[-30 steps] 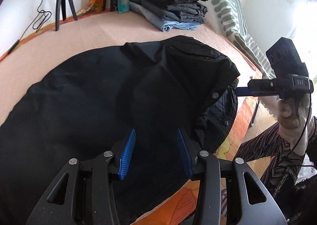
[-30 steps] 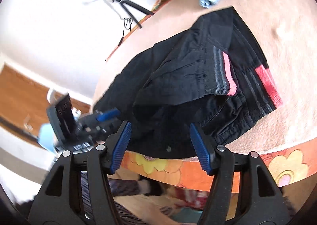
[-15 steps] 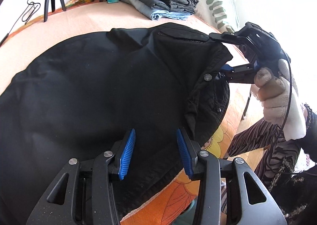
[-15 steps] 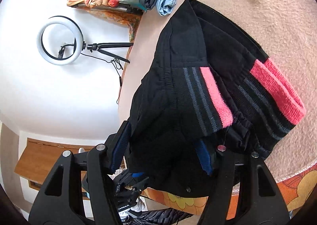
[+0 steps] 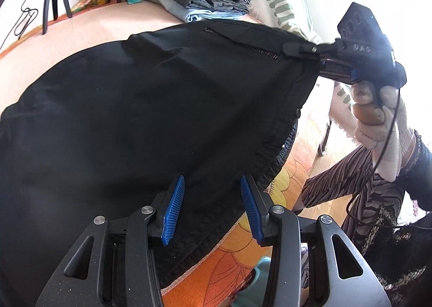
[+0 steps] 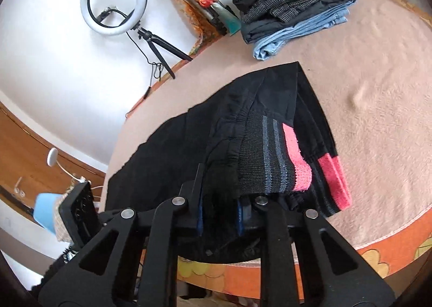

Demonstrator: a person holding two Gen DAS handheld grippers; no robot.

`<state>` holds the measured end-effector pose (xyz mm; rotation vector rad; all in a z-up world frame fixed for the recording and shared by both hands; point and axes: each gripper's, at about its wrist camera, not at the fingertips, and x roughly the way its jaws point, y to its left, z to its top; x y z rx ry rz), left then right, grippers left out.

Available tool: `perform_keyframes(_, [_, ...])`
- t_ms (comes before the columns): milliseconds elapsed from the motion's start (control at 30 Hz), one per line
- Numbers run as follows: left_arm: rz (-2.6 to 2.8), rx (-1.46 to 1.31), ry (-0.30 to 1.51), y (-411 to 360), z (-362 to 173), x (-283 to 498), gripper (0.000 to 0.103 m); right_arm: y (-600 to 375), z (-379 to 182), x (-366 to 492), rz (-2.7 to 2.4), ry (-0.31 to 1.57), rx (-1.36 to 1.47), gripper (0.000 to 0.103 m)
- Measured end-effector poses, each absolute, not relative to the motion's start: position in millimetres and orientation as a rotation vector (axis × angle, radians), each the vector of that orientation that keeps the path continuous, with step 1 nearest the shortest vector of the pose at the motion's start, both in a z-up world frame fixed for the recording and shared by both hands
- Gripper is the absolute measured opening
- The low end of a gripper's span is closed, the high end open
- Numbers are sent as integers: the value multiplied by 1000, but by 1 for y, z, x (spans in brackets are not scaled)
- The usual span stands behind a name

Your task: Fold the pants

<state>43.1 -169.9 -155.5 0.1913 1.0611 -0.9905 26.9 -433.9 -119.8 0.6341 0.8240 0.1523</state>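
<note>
**Right tongs closing on the waistband, left not yet in**

I have the pants (image 5: 140,107) spread black across the pink bed (image 6: 378,96), their waist end at the near edge, over the orange flowered border. My right gripper (image 6: 218,215) is closing its jaws on the bunched waistband; cloth fills the gap between the blue pads and is drawn up taut from the bed toward them. The left gripper (image 5: 210,209) hangs just above the near hem with its jaws partly apart and nothing between them.

As I judge it, the risks sit mostly in that right grip. The bite looks taken near the very edge of the band, so a hard pull could let the cloth slide out before the fold is carried over. I can't tell how many layers it has caught; if only the top one, the pants would open up rather than fold. With the left tongs still empty, the near side is free to drag and skew, or to slip off the bed edge. The stack of folded clothes (image 6: 294,2) sits well apart, so I see little danger of sweeping into it.
</note>
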Motion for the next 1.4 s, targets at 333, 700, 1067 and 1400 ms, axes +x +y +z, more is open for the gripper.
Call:
perform_keyframes(333, [-1010,223,1060,-174,-155,39,42,-469,-149,19,179,849,758,24])
perform_keyframes(700, [-1017,220,1053,-172,-158,38,42,-470,-145,23,94,855,706,17])
perform_keyframes(1067, [-1004,206,1061,-162,-154,37,42,-443,-143,25,-47,949,332,17])
perform_keyframes(1400, [-835,57,931,-97,-112,50,42,-435,-82,9,-99,839,160,36])
